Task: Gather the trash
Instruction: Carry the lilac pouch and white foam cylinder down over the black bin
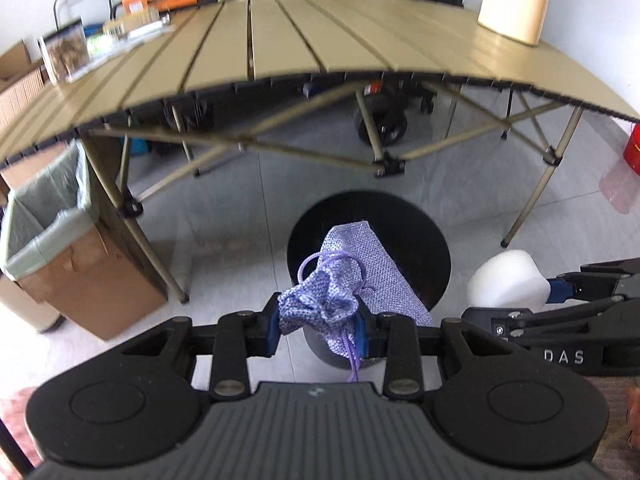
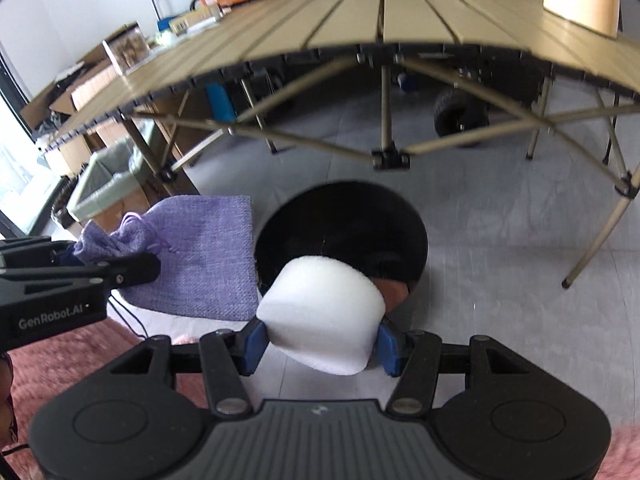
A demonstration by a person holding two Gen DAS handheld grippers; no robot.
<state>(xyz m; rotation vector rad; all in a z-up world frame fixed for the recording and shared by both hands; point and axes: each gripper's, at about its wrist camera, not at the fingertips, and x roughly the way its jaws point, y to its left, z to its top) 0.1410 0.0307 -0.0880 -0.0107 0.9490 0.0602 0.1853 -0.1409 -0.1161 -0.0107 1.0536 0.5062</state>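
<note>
Here, pouch [image 1: 340, 280] (purple) over bin [image 1: 420, 248].

- Bin [image 1: 368, 248] sits on the floor at frame centre, before the surface [image 1: 280, 40].
- Pouch [image 1: 340, 280] hangs over it; foam block [image 1: 508, 280] to the right.
- Lined box [image 1: 60, 248] at left.

Left gripper [image 1: 320, 330]: jaws clamped on the gathered neck of a lilac drawstring pouch [image 1: 352, 280]; its cord dangles below
Black bin [image 1: 416, 240]: on the floor, directly under the pouch; open mouth facing up
Right gripper [image 1: 548, 294]: enters from the right, holding a white foam block [image 1: 506, 280] beside the bin
Worktop [image 1: 280, 44]: slatted tan folding table beyond
Lined cardboard box [image 1: 60, 248]: left, against the table leg
</note>
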